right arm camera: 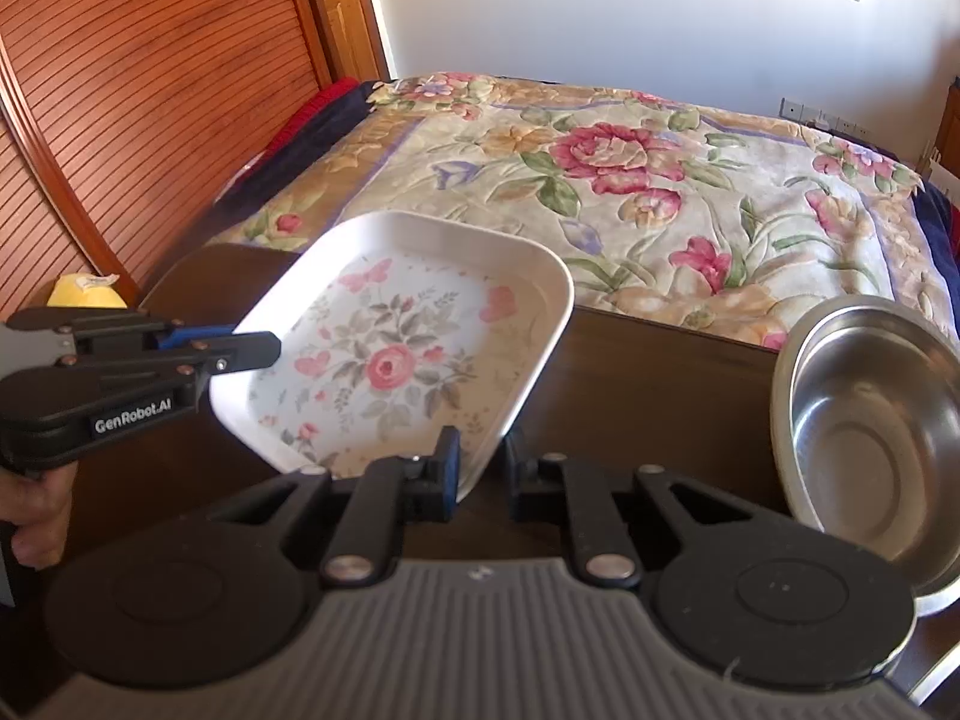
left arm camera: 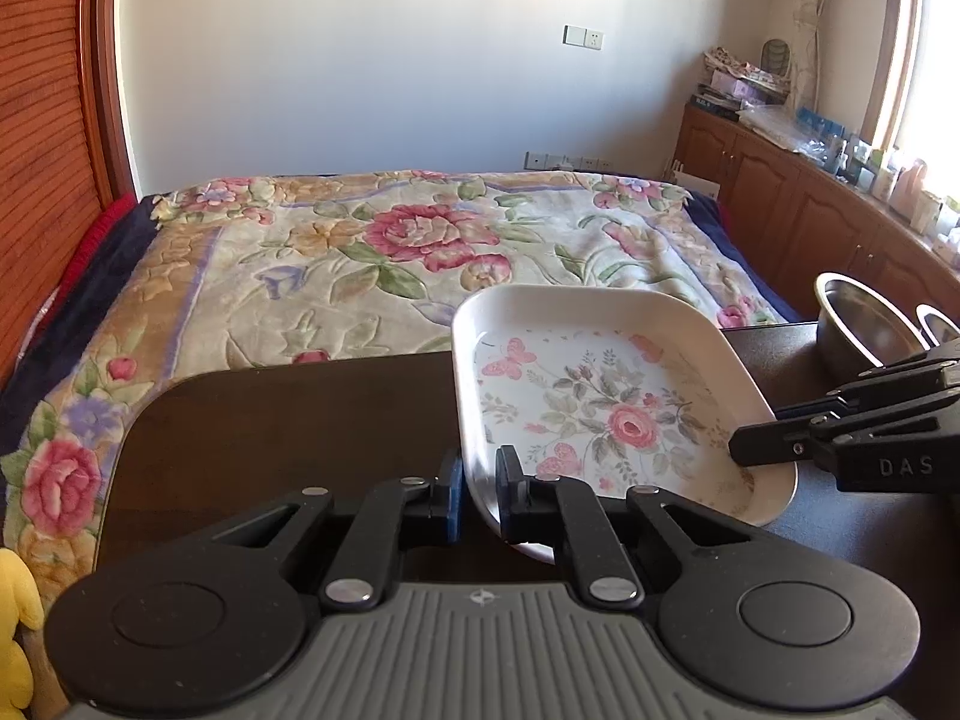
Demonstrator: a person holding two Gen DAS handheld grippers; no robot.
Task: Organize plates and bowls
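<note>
A white square plate (left arm camera: 606,402) with a pink rose print is held tilted above the dark table (left arm camera: 288,420). My left gripper (left arm camera: 480,486) is shut on the plate's near left rim. My right gripper (right arm camera: 480,462) is shut on the plate's (right arm camera: 408,348) right rim; it shows in the left wrist view (left arm camera: 756,450), and the left gripper shows in the right wrist view (right arm camera: 264,348). A steel bowl (right arm camera: 870,420) stands on the table to the right, apart from the plate; it also shows in the left wrist view (left arm camera: 864,324).
A bed with a floral blanket (left arm camera: 390,252) lies just beyond the table. A wooden slatted door (right arm camera: 150,90) stands at the left. Low wooden cabinets (left arm camera: 810,210) with clutter line the right wall. A yellow soft toy (left arm camera: 18,618) sits at the table's left.
</note>
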